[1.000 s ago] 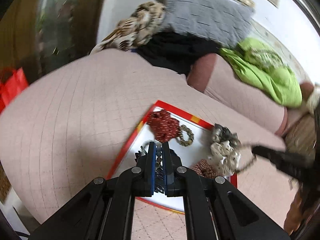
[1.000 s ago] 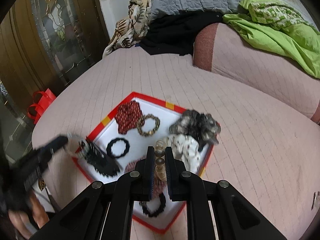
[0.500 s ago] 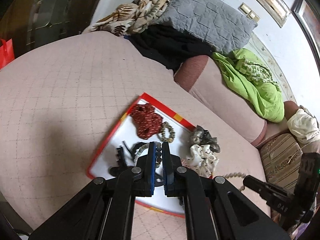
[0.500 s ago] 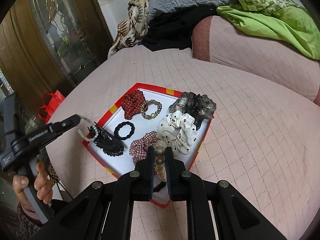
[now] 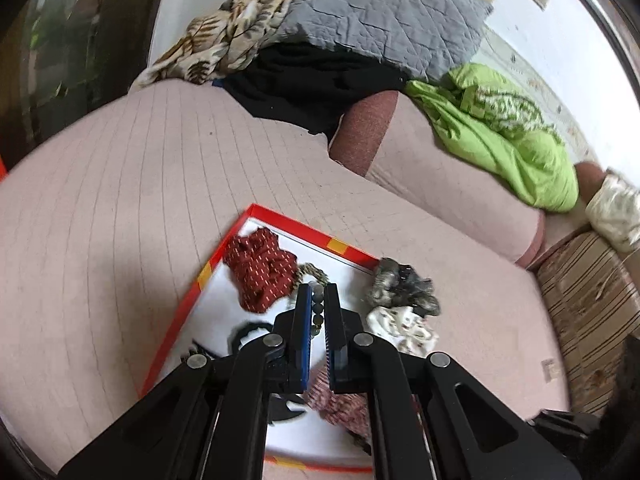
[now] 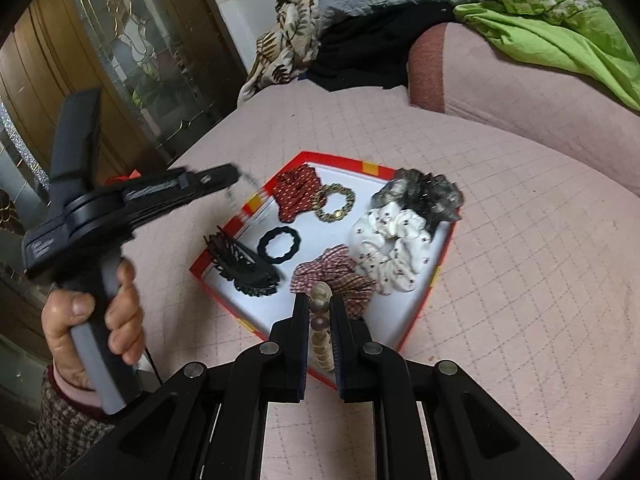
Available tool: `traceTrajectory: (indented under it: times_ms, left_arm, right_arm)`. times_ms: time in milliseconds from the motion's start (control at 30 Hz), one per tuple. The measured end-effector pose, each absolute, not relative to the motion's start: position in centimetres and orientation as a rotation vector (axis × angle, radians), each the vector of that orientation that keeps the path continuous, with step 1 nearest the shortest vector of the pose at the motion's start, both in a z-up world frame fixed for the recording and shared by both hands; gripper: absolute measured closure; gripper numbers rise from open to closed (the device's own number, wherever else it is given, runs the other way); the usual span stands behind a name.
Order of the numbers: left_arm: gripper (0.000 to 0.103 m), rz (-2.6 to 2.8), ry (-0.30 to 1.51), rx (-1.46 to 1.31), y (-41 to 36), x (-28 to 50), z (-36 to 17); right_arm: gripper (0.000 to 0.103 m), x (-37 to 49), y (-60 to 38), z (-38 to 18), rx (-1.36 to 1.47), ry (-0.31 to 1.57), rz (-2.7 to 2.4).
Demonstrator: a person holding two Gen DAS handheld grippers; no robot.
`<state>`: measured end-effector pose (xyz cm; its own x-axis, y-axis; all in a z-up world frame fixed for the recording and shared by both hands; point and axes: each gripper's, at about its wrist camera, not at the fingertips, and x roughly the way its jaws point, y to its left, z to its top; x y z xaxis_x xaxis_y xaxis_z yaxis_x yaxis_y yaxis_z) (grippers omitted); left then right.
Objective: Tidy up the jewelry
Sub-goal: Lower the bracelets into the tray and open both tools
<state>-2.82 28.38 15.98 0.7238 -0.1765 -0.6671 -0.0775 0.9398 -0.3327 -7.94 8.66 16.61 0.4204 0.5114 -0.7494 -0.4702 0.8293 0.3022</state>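
Note:
A red-rimmed white tray (image 6: 424, 312) (image 5: 288, 222) lies on the pink quilted bed. It holds a red scrunchie (image 6: 296, 194), a gold bracelet (image 6: 334, 202), a black hair tie (image 6: 279, 242), a black claw clip (image 6: 244, 266), a checked scrunchie (image 6: 332, 272), a white scrunchie (image 6: 392, 244) and a grey scrunchie (image 6: 420, 194). My left gripper (image 5: 318, 294) is shut on a grey bead bracelet (image 5: 317, 308) above the tray; it also shows in the right wrist view (image 6: 236, 172). My right gripper (image 6: 319, 300) is shut on a cream bead bracelet (image 6: 322, 328) over the tray's near edge.
A grey pillow (image 5: 380, 12), a patterned cloth (image 5: 224, 40), black clothing (image 5: 312, 80) and a green blanket (image 5: 504, 140) lie at the back of the bed. A glass-panelled wooden door (image 6: 132, 48) stands to the left. A striped cushion (image 5: 588, 292) is at the right.
The left gripper has lifted and swung toward the tray's far left corner with its bead bracelet. The right gripper has drawn back toward the tray's near edge, still holding its beads.

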Motion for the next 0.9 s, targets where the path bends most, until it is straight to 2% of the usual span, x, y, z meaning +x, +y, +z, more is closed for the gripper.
traceTrajectory:
  times_ms: [267, 600, 900]
  left_arm:
    - [0.098, -0.001, 0.804, -0.288, 29.6, -0.7, 13.8]
    - [0.098, -0.028, 0.813, -0.342, 31.5, 0.2, 13.1]
    - [0.098, 0.018, 0.844, -0.287, 31.0, 1.3, 11.7]
  right_arm:
    - [0.092, -7.6, 12.1, 15.6, 0.017, 0.977, 0.655]
    - [0.092, -7.3, 15.3, 14.5, 0.031, 0.992, 0.711]
    - [0.092, -6.5, 16.3, 11.4, -0.034, 1.04, 0.65]
